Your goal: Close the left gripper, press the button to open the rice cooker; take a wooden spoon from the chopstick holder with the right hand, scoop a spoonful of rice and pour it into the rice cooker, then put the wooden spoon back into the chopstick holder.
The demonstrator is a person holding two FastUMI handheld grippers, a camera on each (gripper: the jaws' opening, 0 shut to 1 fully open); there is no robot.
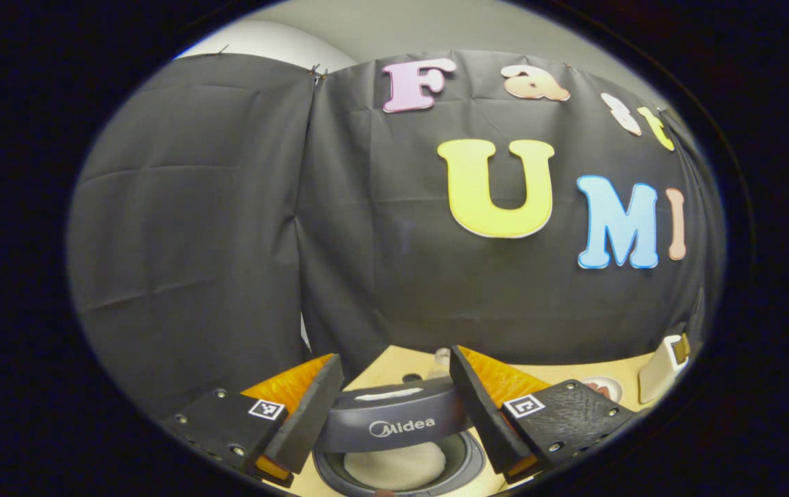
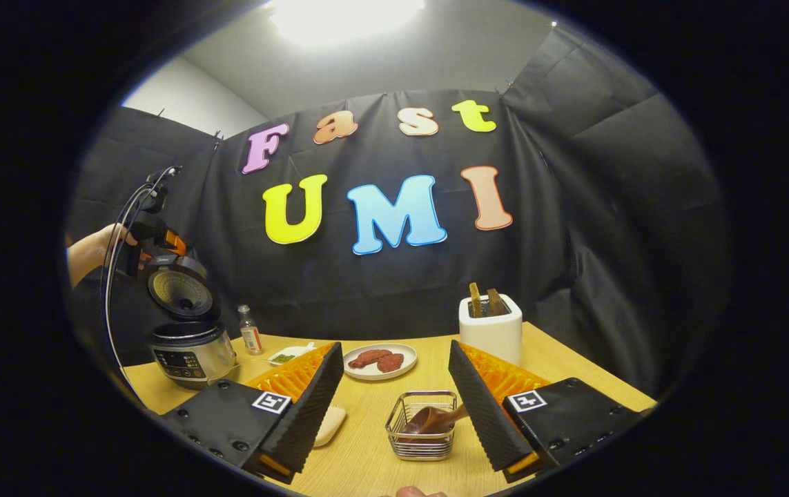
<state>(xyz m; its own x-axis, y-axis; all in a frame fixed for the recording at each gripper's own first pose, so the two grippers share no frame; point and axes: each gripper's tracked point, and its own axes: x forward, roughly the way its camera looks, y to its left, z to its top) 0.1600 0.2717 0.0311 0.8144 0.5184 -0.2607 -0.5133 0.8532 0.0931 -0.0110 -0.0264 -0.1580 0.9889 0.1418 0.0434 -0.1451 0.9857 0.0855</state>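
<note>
Wooden table (image 2: 560,373) (pale), black cloth wall (image 2: 608,241)

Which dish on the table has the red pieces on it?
The round white plate mid-table, ahead of the wire basket; the smaller dish beside the bottle holds something green.

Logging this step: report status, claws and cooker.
Left claw open above rice cooker, lid up. Right claw open, facing wooden spoon in chopstick holder. Nothing between.
</note>
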